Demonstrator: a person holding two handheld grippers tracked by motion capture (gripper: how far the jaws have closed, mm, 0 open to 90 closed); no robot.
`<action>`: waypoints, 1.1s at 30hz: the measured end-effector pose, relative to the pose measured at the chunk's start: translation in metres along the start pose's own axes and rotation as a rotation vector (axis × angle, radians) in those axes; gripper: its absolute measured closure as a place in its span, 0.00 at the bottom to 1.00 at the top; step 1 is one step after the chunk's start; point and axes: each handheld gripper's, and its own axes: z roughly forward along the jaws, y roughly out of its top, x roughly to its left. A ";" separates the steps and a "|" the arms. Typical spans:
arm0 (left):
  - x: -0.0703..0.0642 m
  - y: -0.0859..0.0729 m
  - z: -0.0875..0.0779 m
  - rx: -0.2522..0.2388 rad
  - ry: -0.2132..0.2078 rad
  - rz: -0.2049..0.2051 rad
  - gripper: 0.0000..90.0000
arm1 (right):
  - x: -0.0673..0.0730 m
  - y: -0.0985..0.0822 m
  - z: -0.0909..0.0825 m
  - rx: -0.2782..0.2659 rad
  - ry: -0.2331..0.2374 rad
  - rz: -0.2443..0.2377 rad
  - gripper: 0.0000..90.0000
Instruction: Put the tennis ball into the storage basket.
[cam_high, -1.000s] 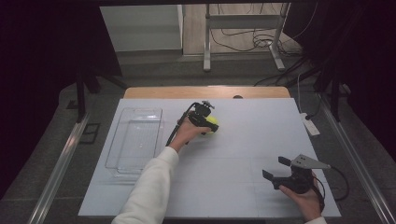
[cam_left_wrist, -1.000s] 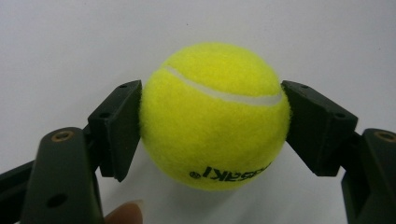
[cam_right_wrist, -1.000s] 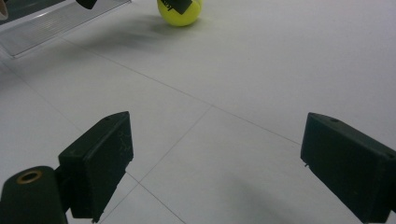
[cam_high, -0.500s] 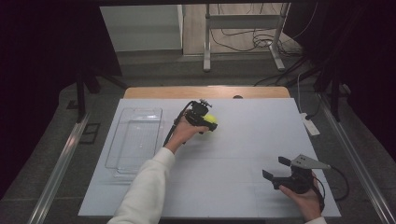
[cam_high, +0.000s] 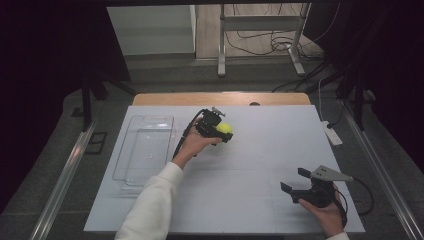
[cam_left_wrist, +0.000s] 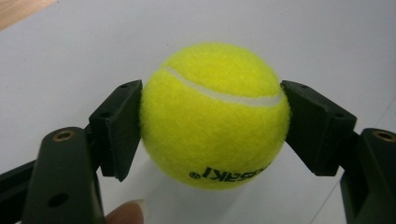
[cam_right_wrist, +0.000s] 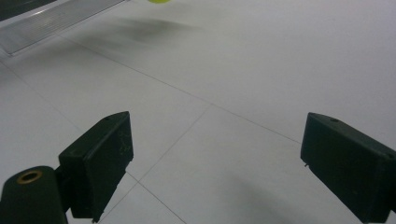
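1. Left gripper (cam_high: 220, 131) pinches the tennis ball (cam_left_wrist: 214, 114) between its two black pads (cam_left_wrist: 116, 126), one pad on each side at approx. the widest part – the ball is held just above the white table (cam_high: 260, 200), near the far middle, w/ the clear tray (cam_high: 145, 150) to its left.
2. Right gripper (cam_high: 298, 184) rests near the table's front right corner, jaws spread wide, nothing between them.
3. Handling, I judge: light, a bit springy, felt gives good friction, not fragile. Best hold is across the middle – off-centre it may squeeze out.
4. Look: bright yellow-green fuzzy felt, white curved seam, small black printed letters low on the front.
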 end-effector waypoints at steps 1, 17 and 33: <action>0.000 0.000 -0.001 -0.004 0.000 0.001 0.30 | 0.000 0.000 0.000 0.000 0.000 0.000 0.11; -0.005 -0.010 -0.016 -0.046 -0.010 0.015 0.30 | 0.001 0.000 0.000 0.004 -0.004 -0.001 0.11; -0.010 -0.021 -0.035 -0.091 -0.020 0.023 0.30 | 0.001 0.000 0.000 0.001 -0.006 0.001 0.11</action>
